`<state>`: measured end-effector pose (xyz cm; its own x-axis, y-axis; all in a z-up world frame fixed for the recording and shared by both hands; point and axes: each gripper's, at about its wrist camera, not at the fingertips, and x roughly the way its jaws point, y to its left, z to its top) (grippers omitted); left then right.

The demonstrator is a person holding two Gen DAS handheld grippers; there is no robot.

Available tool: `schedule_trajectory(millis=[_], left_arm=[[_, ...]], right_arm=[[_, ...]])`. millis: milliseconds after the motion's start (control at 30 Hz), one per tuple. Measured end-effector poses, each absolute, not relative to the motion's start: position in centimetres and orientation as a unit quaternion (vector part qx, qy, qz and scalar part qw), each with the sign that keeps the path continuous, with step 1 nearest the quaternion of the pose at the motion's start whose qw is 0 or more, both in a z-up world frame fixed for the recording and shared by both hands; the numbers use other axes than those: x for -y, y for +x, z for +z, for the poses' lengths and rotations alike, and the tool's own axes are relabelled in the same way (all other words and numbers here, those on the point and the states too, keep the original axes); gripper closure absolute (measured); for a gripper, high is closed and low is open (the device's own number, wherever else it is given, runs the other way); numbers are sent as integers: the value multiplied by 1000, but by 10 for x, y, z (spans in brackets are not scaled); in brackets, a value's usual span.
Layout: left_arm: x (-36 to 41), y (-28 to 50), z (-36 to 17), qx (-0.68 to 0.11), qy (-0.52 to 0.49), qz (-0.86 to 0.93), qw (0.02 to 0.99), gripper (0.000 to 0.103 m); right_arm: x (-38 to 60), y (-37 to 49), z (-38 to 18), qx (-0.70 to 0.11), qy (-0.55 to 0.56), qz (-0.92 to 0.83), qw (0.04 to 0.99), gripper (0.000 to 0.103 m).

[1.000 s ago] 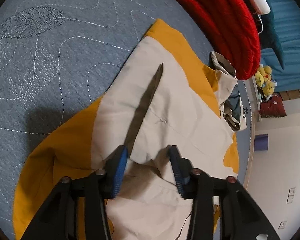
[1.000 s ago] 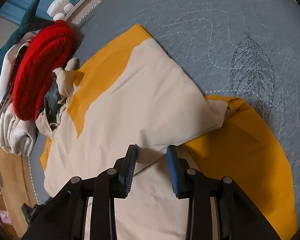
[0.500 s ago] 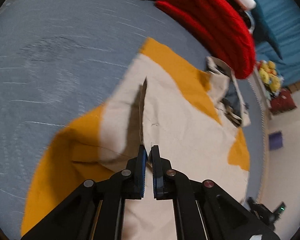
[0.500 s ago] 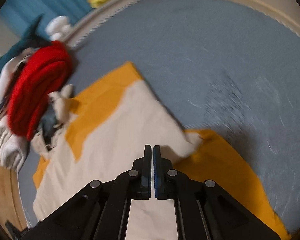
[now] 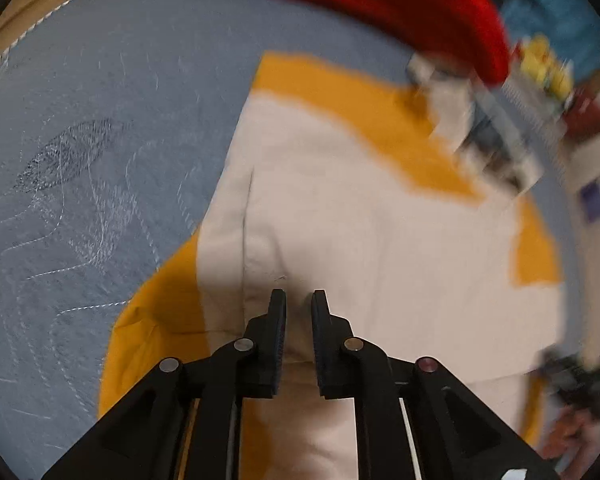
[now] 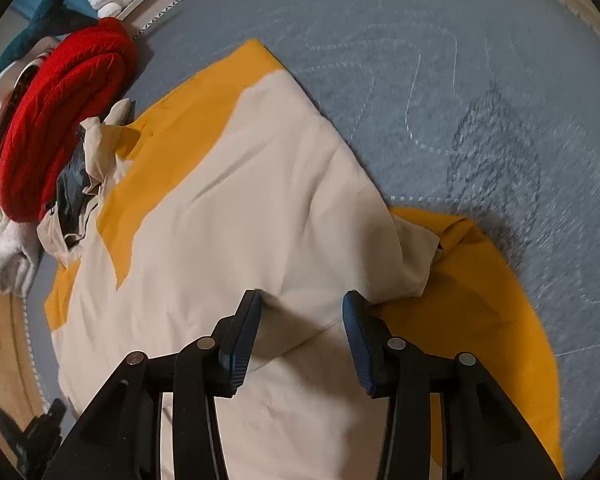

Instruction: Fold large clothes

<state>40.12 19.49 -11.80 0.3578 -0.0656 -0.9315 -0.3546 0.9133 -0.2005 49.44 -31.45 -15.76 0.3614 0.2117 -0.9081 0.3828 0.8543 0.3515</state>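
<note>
A large cream and mustard-yellow jacket (image 6: 260, 208) lies spread on a grey-blue quilted bed cover (image 6: 440, 60), filling the centre of both wrist views. In the right wrist view the right gripper (image 6: 301, 304) sits at 6 o'clock with its blue-padded jaws wide apart over cream fabric, a folded cream sleeve end (image 6: 412, 256) toward 3 o'clock resting on a yellow panel. In the blurred left wrist view the left gripper (image 5: 299, 300) sits at 6 o'clock, jaws narrow with a slim gap between them; whether fabric is pinched there cannot be told. A red knitted garment (image 6: 56, 120) lies at 10 o'clock beside the jacket's collar (image 6: 88, 168)
</note>
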Motion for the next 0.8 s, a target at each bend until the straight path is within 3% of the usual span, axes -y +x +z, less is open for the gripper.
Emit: schedule_trajectory(millis=[67, 233, 367, 500, 800], left_arm=[[-185, 403, -122, -569, -151, 97, 802, 91], [-173, 405, -110, -549, -168, 58, 817, 87], [-173, 408, -132, -580, -159, 62, 797, 86], [-165, 408, -109, -560, -141, 58, 814, 85], [-153, 402, -54, -478, -109, 39, 870, 84]], right_arm=[[309, 492, -147, -548, 244, -56, 798, 60], [290, 492, -128, -520, 207, -6, 828, 57], [292, 497, -153, -577, 192, -21, 794, 57], [299, 492, -147, -576, 206, -33, 790, 57], [264, 470, -56, -455, 86, 16, 886, 57]])
